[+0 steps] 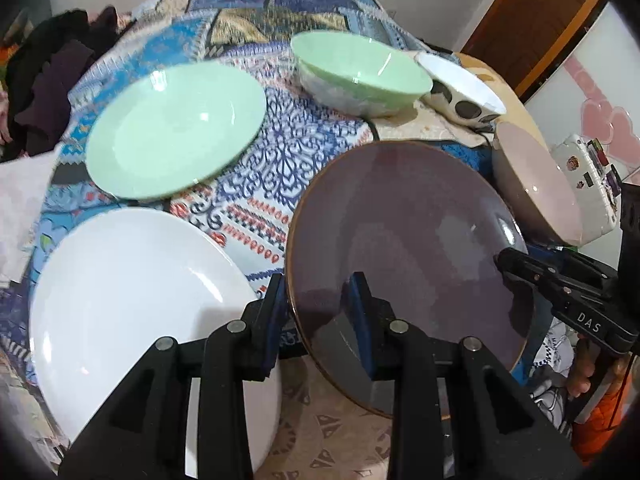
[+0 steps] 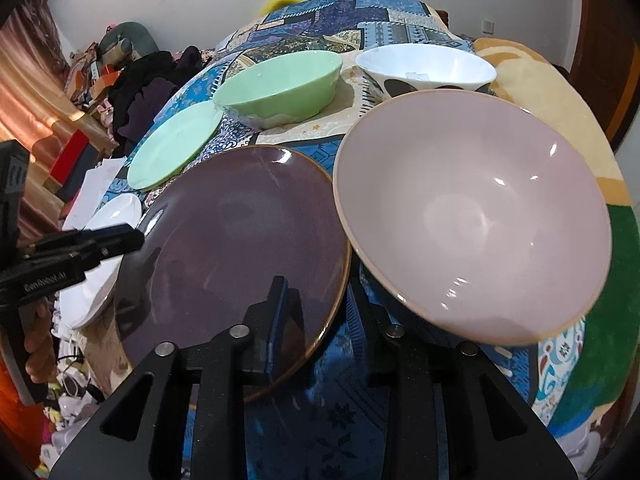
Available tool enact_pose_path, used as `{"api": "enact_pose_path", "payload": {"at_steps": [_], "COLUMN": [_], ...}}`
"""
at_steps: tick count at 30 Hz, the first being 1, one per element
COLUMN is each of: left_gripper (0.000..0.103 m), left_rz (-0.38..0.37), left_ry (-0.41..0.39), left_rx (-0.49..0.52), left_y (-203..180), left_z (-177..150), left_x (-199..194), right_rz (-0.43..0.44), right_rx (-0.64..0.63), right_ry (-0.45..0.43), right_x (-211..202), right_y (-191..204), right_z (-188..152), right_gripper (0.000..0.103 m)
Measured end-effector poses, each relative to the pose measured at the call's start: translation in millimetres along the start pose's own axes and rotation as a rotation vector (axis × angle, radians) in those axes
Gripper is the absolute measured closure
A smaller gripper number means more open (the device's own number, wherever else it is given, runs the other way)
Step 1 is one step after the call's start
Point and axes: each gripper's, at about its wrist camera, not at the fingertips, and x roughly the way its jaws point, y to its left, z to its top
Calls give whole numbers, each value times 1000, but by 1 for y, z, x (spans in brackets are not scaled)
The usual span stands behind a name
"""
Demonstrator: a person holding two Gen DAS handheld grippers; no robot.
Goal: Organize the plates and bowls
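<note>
Plates and bowls lie spread on the patterned surface [image 1: 276, 128], the purple plate [image 1: 400, 248] at 3 o'clock of the white plate [image 1: 132, 292], both open grippers, left gripper [image 1: 320, 312] and right gripper [image 2: 320, 320], straddling its rim, probably to lift it for stacking.

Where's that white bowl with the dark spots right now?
The spotted white bowl sits at the far end of the patterned cloth, right of the green bowl and behind the big pink bowl; the left view shows it far right.
</note>
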Motion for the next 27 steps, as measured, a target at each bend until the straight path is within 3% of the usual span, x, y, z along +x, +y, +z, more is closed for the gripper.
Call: {"api": "enact_pose_path", "payload": {"at_steps": [4, 9, 15, 21, 23, 27], "left_gripper": [72, 63, 46, 41, 31, 31], "left_rz": [13, 32, 71, 104, 112, 150], "left_ry": [-44, -105, -191, -244, -254, -271], "left_rx": [3, -2, -17, -58, -88, -135], "left_y": [-2, -2, 5, 22, 33, 56], "left_z": [0, -4, -13, -24, -28, -39], "left_x": [-18, -42, -77, -105, -112, -122], "right_rz": [-3, 2, 18, 53, 66, 88], "right_rx": [-8, -22, -75, -148, -177, -240], "right_ry": [-19, -61, -132, -165, -168, -161], "right_x": [-11, -28, -44, -45, -43, -33], "right_y": [3, 11, 34, 64, 76, 98], "right_z": [-2, 2, 15, 28, 32, 40], "right_gripper": [74, 71, 59, 54, 54, 51]}}
